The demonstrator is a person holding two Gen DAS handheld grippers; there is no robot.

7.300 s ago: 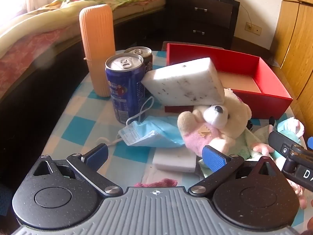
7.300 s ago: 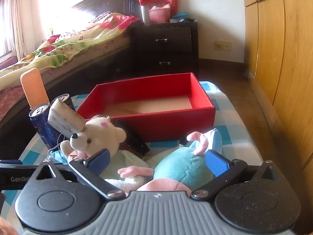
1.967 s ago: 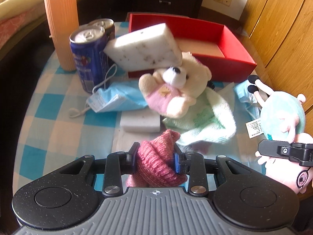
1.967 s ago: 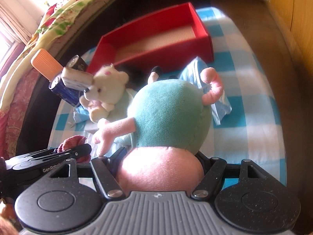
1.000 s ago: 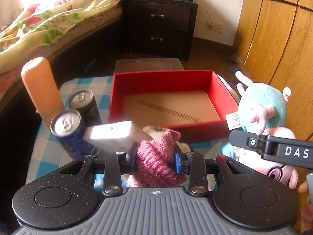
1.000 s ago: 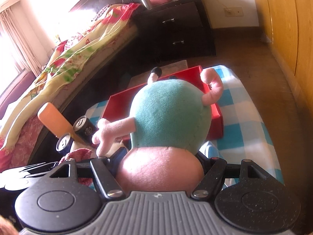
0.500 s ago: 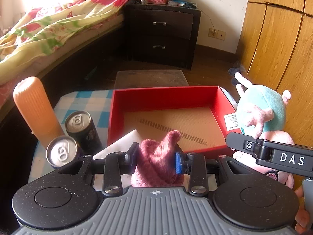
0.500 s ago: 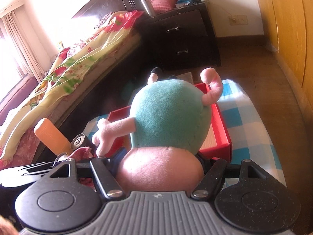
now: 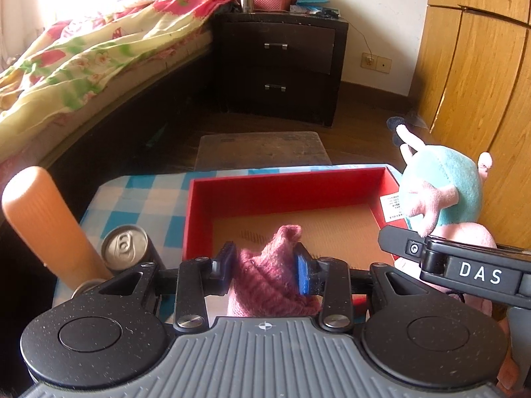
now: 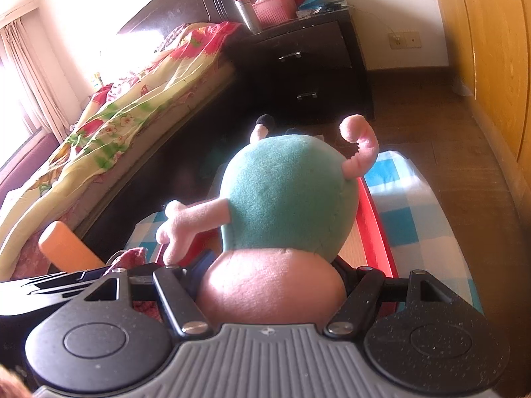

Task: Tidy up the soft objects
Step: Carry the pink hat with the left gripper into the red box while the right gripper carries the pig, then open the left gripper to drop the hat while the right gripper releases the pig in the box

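My left gripper (image 9: 265,267) is shut on a pink knitted item (image 9: 272,285) and holds it above the near edge of the red box (image 9: 285,185). My right gripper (image 10: 268,275) is shut on a pink and teal plush pig (image 10: 285,205), held above the box's right side (image 10: 375,219). The pig also shows in the left wrist view (image 9: 444,189), with the right gripper's finger (image 9: 464,265) below it. The box floor (image 9: 332,225) is bare cardboard. The other soft toys are hidden below the grippers.
An orange ribbed cylinder (image 9: 46,225) and a drink can (image 9: 124,243) stand left of the box on the blue checked tablecloth (image 9: 139,199). A bed (image 9: 83,59), a dark nightstand (image 9: 282,63) and wooden wardrobe doors (image 9: 474,76) surround the table.
Both grippers have lifted their items off the table and carried them forward and up to the red box. The view has tilted up toward the room.
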